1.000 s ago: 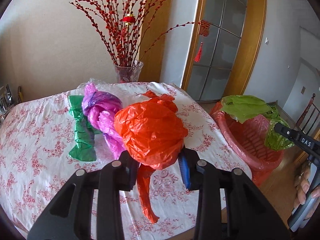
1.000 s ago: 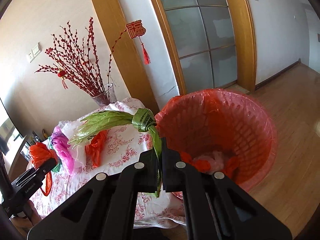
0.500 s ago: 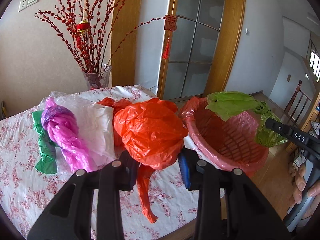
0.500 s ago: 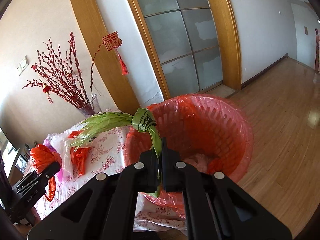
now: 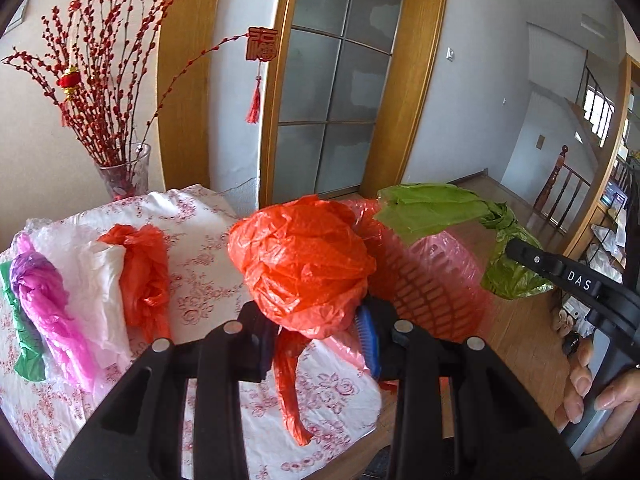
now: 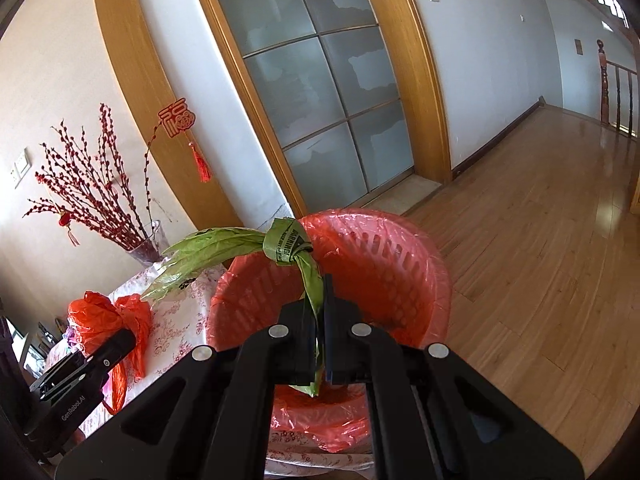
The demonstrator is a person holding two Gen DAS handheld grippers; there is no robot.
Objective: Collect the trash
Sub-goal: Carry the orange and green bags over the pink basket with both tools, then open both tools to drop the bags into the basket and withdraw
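My left gripper (image 5: 316,332) is shut on a crumpled orange plastic bag (image 5: 304,260), whose tail hangs down over the table edge. Right behind it stands the red basket (image 5: 436,280) lined with a pink bag. My right gripper (image 6: 319,312) is shut on a knotted green plastic bag (image 6: 288,242), held above the red basket (image 6: 400,256). In the left wrist view the green bag (image 5: 436,208) hangs over the basket's far rim, with the right gripper's finger (image 5: 560,268) beside it. The orange bag (image 6: 94,320) and the left gripper (image 6: 120,340) show at the right wrist view's lower left.
On the floral tablecloth (image 5: 208,276) lie an orange bag (image 5: 140,272), a white bag (image 5: 100,280), a pink bag (image 5: 44,300) and a green bag (image 5: 24,344). A glass vase (image 5: 124,176) of red branches stands at the back. Wooden floor (image 6: 540,240) stretches to the right.
Both grippers have swung right with their bags. The orange bag now sits in front of the basket, and the green bag hangs over the basket's middle.
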